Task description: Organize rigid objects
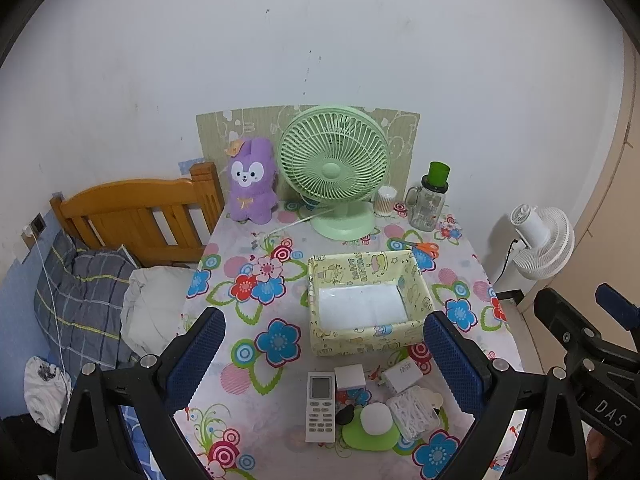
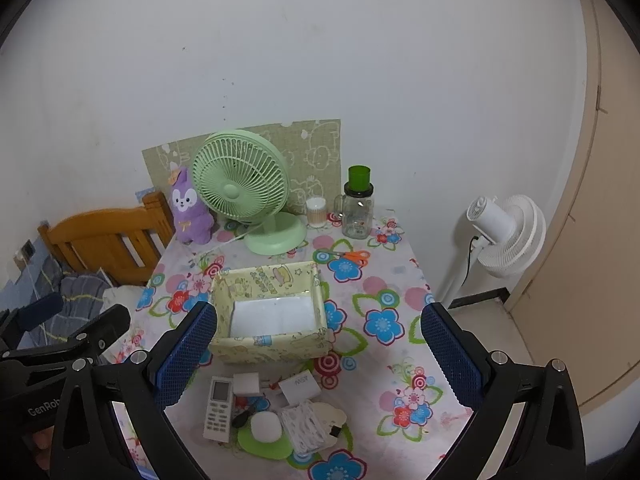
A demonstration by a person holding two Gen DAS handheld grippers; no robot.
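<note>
Left wrist view: your left gripper (image 1: 322,356) is hovering jaws wide, holding nothing, above the remote (image 1: 321,406) and small items lying before the empty box (image 1: 366,304) on the bench (image 1: 240,360); your right gripper (image 2: 318,352) is likewise gaping empty.

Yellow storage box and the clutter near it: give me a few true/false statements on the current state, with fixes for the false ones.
1. The yellow storage box holds the remote. False: the box has only a white liner; the remote control lies on the tablecloth in front of it.
2. The orange-handled scissors lie behind the box, toward the glass jar with the green lid. True.
3. The left claw grips a white cube. False: it is open and holds nothing; the white cube sits on the table.
4. The right claw is open. True.
5. The purple plush rabbit stands beside the green desk fan. True.
</note>
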